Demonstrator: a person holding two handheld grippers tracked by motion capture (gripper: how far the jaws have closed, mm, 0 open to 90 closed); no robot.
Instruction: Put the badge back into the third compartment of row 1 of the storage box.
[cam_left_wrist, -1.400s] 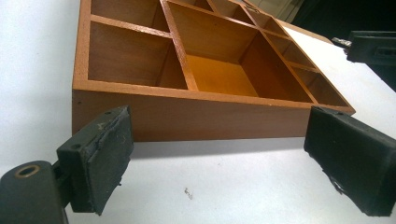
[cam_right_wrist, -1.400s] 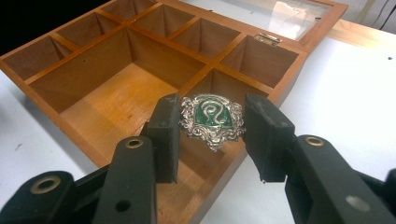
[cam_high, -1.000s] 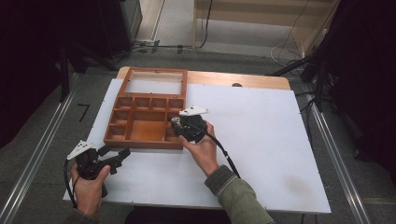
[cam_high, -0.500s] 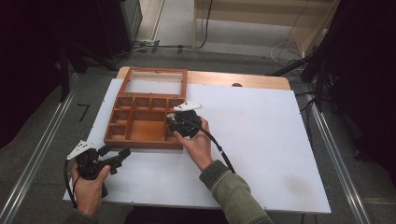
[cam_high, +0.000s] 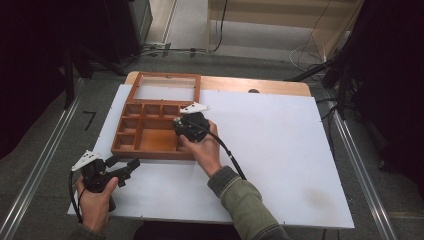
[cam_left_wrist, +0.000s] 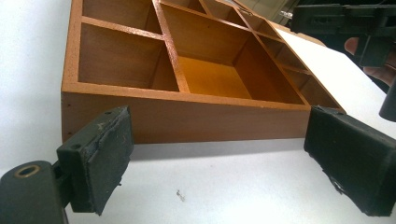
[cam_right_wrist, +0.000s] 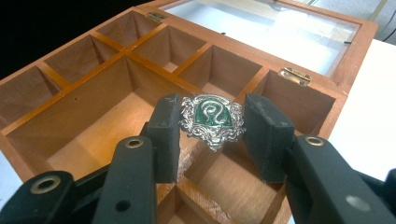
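Observation:
A wooden compartment box (cam_high: 152, 154) lies open on the white table, its glass lid (cam_high: 165, 91) folded back. My right gripper (cam_high: 189, 127) hovers over the box's right side, shut on a silver and green crest badge (cam_right_wrist: 212, 116). In the right gripper view the badge hangs between the pads (cam_right_wrist: 168, 126) above a small compartment beside the large middle one. My left gripper (cam_high: 125, 162) rests near the table's front left, open and with nothing in it. Its jaws face the box's front wall (cam_left_wrist: 187, 119) from a short distance.
The white board (cam_high: 280, 150) stretches bare to the right of the box. A wooden tabletop edge (cam_high: 260, 85) shows behind it. Metal rails (cam_high: 45, 165) run along both sides, and dark curtains and cables stand beyond the table.
My right gripper has moved left and slightly farther away, from the box's right edge to over its compartments, still holding the badge. The left gripper has stayed put.

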